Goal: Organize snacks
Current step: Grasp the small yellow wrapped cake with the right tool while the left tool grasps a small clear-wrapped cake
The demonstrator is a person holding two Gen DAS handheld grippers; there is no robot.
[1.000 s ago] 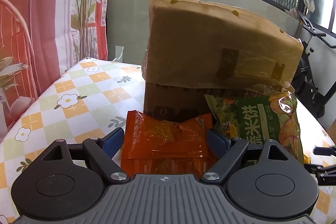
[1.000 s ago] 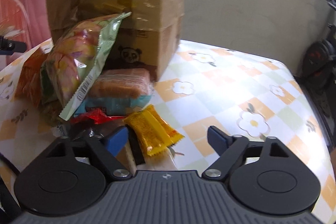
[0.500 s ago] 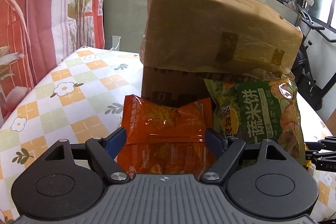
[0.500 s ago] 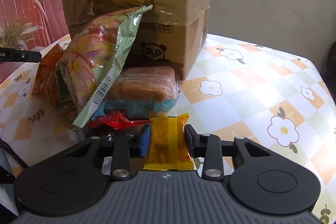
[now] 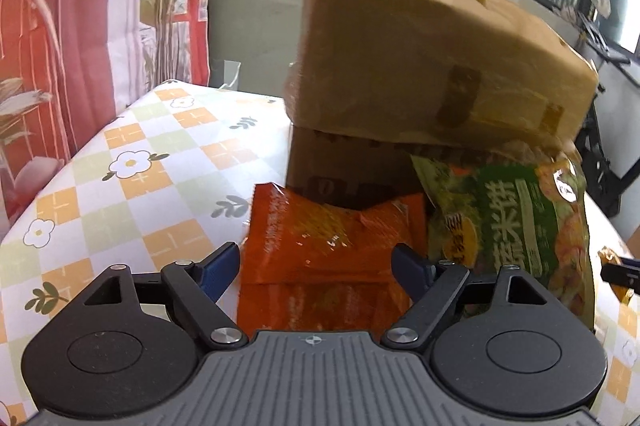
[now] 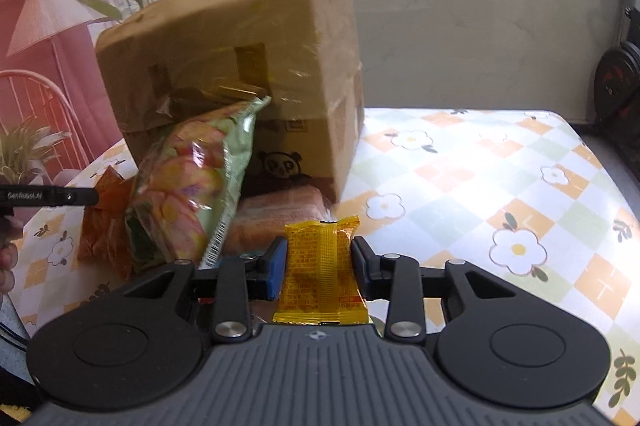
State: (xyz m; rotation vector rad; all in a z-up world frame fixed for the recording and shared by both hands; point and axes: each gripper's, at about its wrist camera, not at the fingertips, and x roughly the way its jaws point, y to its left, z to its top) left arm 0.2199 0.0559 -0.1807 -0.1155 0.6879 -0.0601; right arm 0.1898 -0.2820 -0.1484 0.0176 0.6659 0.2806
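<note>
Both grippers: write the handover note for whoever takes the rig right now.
Right gripper: shut on the yellow snack packet, lifted off the table.
Left gripper: open around the orange snack bag, pads not pressing.
Green chip bag leans at the cardboard box opening; the bread pack lies in front of it.
Done: yellow packet picked.
Left: place it, then grip the orange bag and sort the rest.

Right gripper [image 6: 318, 268] clamped on small yellow foil snack packet [image 6: 320, 266].
Ahead: taped brown cardboard box [image 6: 240, 66], green crinkled snack bag [image 6: 192, 186] leaning against it, on checkered floral table [image 6: 500, 186].
</note>
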